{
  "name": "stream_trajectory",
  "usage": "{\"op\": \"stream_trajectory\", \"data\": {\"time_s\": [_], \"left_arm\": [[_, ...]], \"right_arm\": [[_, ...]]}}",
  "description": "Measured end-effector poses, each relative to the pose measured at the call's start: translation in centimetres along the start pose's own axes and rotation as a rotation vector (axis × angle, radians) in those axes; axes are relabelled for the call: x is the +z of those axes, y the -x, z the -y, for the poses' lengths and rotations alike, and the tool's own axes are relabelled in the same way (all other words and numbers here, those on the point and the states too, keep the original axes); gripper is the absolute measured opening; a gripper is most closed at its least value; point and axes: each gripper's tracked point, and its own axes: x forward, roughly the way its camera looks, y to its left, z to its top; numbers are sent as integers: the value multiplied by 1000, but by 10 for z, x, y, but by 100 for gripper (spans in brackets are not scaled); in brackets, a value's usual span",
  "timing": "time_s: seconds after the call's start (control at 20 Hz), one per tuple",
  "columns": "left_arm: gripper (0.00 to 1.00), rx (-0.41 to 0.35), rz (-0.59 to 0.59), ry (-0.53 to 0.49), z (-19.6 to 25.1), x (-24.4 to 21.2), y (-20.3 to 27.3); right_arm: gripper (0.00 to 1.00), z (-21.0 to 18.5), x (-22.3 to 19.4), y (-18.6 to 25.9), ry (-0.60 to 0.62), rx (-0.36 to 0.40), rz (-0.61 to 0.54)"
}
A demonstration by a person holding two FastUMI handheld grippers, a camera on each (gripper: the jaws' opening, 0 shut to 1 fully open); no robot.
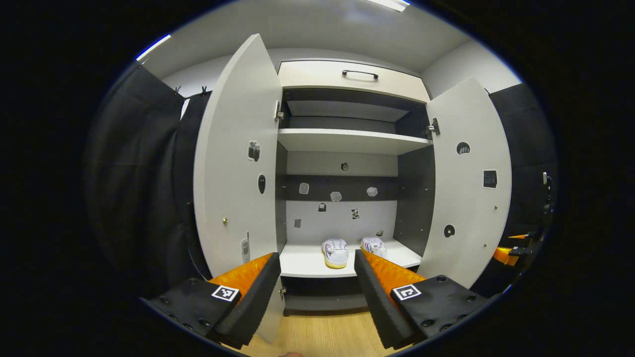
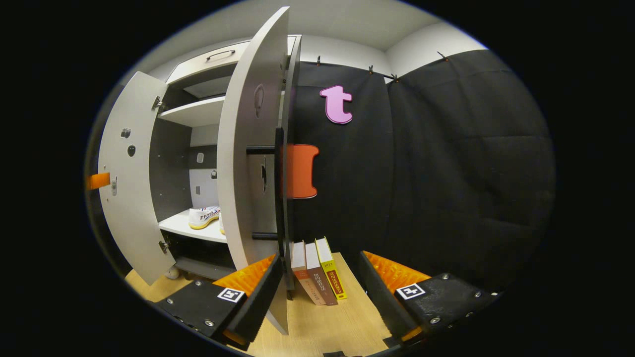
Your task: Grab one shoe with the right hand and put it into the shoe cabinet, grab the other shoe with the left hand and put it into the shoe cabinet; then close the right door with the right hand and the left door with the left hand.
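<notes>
Left gripper view looks straight into the shoe cabinet (image 1: pixel 347 144), both doors swung wide. Left door (image 1: pixel 238 158) stands open at the left, right door (image 1: pixel 469 183) at the right, each with small stickers on its inner face. Two white shoes sit side by side on the bottom shelf (image 1: pixel 307 263), toes toward the camera: the left shoe (image 1: pixel 336 252) with its yellowish sole showing, the right shoe (image 1: pixel 374 245) just beside it, partly hidden behind a finger. Left gripper (image 1: pixel 317 290) hangs in front of the cabinet opening, fingers spread wide, nothing between them. A drawer with a dark handle (image 1: pixel 359 74) tops the cabinet. Wood floor (image 1: pixel 322 334) below. Right gripper view sits off to the right side of the cabinet, seeing the right door (image 2: pixel 253 148) almost edge-on, with its dark bar handle (image 2: pixel 278 188) on the outer face. Right gripper (image 2: pixel 320 285) is spread wide and holds nothing; its left finger (image 2: pixel 248 292) is close by the door's lower edge, contact unclear. Three books (image 2: pixel 317 272) stand on the floor against the black cloth wall (image 2: pixel 446 173), just beyond the door. One shoe (image 2: pixel 204 217) shows on the shelf past the door; the left door (image 2: pixel 126 173) stands open farther off.
</notes>
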Motion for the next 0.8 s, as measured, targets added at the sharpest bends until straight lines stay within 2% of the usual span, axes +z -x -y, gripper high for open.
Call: {"op": "stream_trajectory", "data": {"time_s": [0.15,0.2,0.25,0.5,0.55,0.65,0.7,0.8], "left_arm": [[97,19,-6,-8,-12,-2,6],[94,18,-6,-9,-14,-1,7],[94,13,-5,-4,-14,2,8],[94,-40,49,10,-8,30,6],[94,-52,64,10,-6,37,5],[94,-74,90,15,-5,49,5],[96,-82,102,19,-5,54,5],[94,-90,124,26,-7,62,8]], "right_arm": [[94,-9,2,-2,29,34,-1],[99,-10,5,-1,34,33,7],[92,-15,6,-2,18,44,6],[86,-39,8,2,-17,81,13],[76,-47,8,4,-23,95,14],[67,-64,8,6,-48,131,13],[66,-74,9,7,-59,152,12],[66,-93,10,5,-53,190,17]]}}
